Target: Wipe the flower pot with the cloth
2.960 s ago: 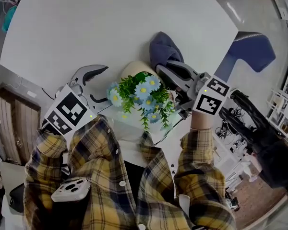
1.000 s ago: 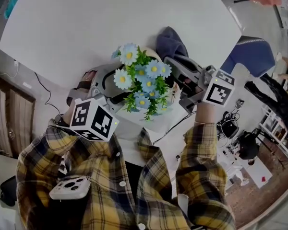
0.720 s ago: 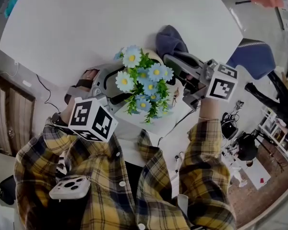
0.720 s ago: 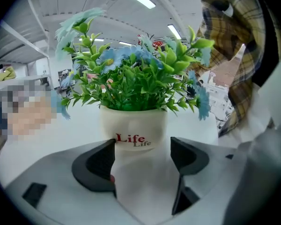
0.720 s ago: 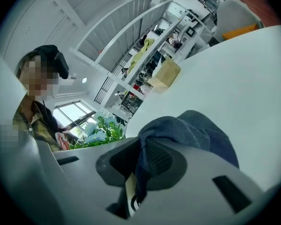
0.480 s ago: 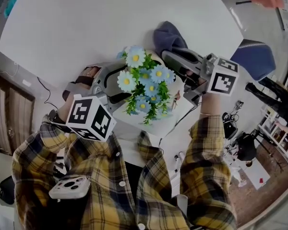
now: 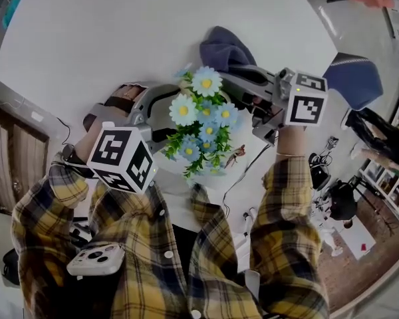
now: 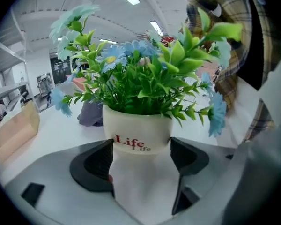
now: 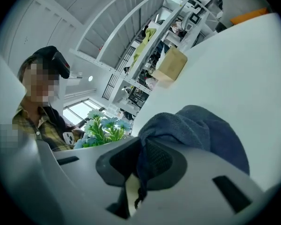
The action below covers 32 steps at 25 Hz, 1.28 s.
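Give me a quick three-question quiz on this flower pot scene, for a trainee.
1. True or false: the left gripper is empty.
2. Which word is printed in red on the flower pot? A Home, B Life, C Love.
3. Fill in: the right gripper has its jaws shut on the blue ____.

Key
1. False: its jaws are shut on the flower pot.
2. B.
3. cloth.

Table point(image 7: 120, 32) open fwd/left; flowers point(image 7: 203, 121) + cloth point(image 7: 223, 45) in way, centre.
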{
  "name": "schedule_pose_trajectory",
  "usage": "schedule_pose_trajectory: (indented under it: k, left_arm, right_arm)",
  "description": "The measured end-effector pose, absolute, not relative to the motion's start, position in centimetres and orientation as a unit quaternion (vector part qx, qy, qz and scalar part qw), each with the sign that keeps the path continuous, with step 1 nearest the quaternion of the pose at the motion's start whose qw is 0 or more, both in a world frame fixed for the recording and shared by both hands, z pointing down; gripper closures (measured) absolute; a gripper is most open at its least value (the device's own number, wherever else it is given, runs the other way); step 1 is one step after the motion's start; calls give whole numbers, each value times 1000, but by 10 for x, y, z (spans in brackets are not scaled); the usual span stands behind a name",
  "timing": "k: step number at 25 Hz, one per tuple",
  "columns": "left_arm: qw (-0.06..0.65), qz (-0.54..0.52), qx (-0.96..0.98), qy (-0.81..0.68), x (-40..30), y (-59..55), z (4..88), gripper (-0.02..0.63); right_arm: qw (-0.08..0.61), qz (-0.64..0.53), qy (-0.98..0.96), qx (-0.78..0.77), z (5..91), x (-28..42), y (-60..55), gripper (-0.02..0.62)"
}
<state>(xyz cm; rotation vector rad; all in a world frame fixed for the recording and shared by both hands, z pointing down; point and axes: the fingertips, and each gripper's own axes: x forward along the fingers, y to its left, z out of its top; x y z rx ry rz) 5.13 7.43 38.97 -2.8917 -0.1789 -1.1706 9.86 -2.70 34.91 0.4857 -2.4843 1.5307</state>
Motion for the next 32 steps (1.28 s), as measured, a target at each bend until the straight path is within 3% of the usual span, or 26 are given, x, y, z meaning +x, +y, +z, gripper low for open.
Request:
schedule_pose_trajectory:
  k: [7,18,32]
  left_arm:
    - [25,-380,-919,-102,54,75,394,230]
    - [42,-379,-914,-140,52,73,389,230]
    - [-128,-327,-930,108,32,93,391,230]
  right_arm:
    - [85,532,-829,147,355,104,-20,566]
    - [132,535,-829,92,352,89,-22,566]
    - [101,514,-837,160,354,99,-22,566]
